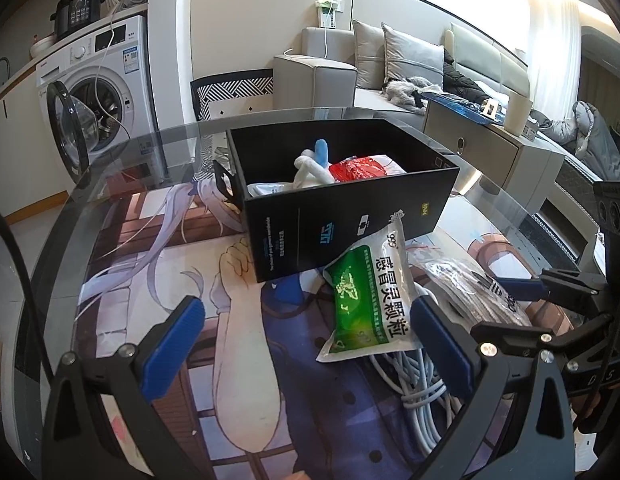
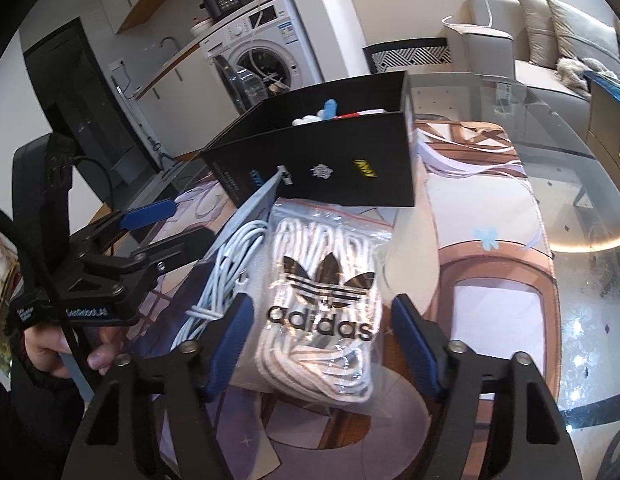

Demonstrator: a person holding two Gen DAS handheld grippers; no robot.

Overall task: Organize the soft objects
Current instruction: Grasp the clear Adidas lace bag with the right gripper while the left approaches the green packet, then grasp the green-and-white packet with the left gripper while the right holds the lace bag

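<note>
A living room with a grey sofa (image 1: 334, 68) and a white washing machine (image 1: 105, 80) surrounds a round glass table (image 2: 590, 240) covered by a printed illustrated mat (image 2: 490, 280). An open black cardboard box (image 1: 350, 216), already holding soft items, stands toward the far edge of the table. Just in front of it lies a clear zip bag of white laces with a black adidas logo (image 2: 326, 300), its long axis running from the box toward the right gripper (image 2: 322, 344). The bag sits between the right fingers (image 2: 229, 340), which stand half open and are not visibly pressing it. The right hand is therefore nearer. A coiled white cable (image 2: 221, 276) touches the bag's left side. The left gripper (image 1: 305, 344) hovers released beside a green-and-white medicine sachet (image 1: 370, 296).
</note>
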